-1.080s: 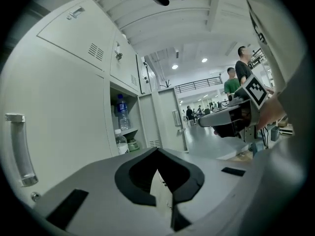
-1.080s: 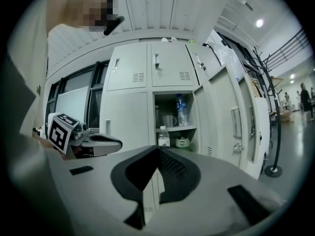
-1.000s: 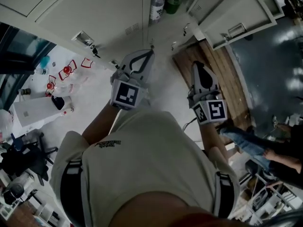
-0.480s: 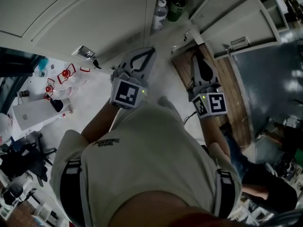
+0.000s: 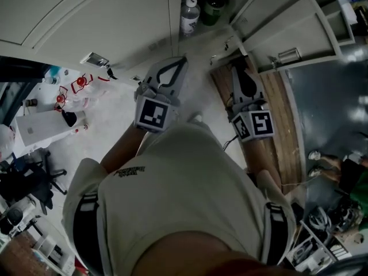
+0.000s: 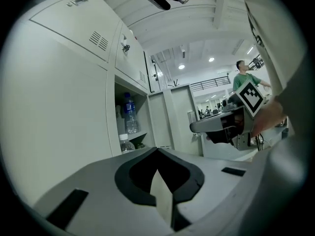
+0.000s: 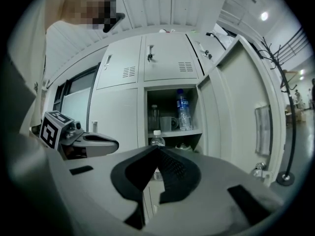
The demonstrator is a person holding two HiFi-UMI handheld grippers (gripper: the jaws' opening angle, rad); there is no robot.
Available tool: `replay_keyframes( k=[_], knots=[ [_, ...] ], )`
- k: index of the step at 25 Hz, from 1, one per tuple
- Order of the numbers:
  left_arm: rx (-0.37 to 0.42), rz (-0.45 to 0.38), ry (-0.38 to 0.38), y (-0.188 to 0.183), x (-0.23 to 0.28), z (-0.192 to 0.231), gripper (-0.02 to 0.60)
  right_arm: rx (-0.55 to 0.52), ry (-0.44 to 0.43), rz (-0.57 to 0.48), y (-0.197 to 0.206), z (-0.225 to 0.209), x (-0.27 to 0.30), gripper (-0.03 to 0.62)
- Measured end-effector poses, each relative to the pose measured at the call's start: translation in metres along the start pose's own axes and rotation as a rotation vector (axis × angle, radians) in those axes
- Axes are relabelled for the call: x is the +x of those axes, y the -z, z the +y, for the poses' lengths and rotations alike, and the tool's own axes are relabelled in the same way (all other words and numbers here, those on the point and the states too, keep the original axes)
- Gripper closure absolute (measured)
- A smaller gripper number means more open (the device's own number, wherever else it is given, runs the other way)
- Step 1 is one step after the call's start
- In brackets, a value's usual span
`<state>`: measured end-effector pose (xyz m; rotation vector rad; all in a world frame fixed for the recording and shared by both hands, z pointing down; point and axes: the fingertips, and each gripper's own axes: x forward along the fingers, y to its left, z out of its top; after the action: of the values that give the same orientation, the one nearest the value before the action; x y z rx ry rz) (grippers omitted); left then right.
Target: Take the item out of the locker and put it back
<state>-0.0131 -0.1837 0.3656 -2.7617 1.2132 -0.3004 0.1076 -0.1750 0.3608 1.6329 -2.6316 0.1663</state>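
the step in hand looks like the approach: nothing is out of the locker (image 7: 146,107) yet, and neither gripper has reached into it. the left gripper (image 5: 183,60) has its jaws together at the tips with nothing between them. the right gripper (image 5: 237,69) is likewise closed and empty. both point roughly level at the open compartment, well short of it. the door (image 7: 229,112) stands swung out to the right.

the candidates sit inside. on the shelf (image 7: 174,132) stand 1 tall water bottle (image 7: 182,109) with a blue label, a mug (image 7: 167,123) just beside it and a clear container (image 7: 153,117) at the left. below the shelf, a capped bottle (image 7: 157,138) shows its white top. the task does not say which of these is the item.

to do this well, i would use 1 gripper, probably the right, since it faces the opening squarely. open its jaws wide before they pass the locker's edge, not inside. go in level and take the tall bottle around its body, clear of the mug. close only until the pads press, since the plastic looks thin. lift slightly before drawing back so the base does not drag. keep the left gripper out of the doorway.
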Motion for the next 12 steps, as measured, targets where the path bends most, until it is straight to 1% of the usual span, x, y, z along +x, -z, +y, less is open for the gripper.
replay_keyframes(
  k=[3, 9, 11, 12],
  knots=[
    [-0.001, 0.009, -0.016, -0.001, 0.003, -0.005, 0.569, 0.005, -0.015, 0.0, 0.001, -0.007, -0.001, 0.589],
    [-0.029, 0.016, -0.054, -0.001, 0.01, -0.006, 0.569, 0.004, -0.04, -0.004, -0.001, -0.017, 0.001, 0.586],
    [-0.03, 0.016, -0.066, -0.002, 0.014, -0.005, 0.569, -0.004, -0.049, -0.006, -0.004, -0.02, 0.006, 0.554],
    [-0.027, 0.016, -0.07, -0.002, 0.016, -0.004, 0.569, -0.01, -0.053, -0.007, -0.005, -0.022, 0.009, 0.554]
  ],
)
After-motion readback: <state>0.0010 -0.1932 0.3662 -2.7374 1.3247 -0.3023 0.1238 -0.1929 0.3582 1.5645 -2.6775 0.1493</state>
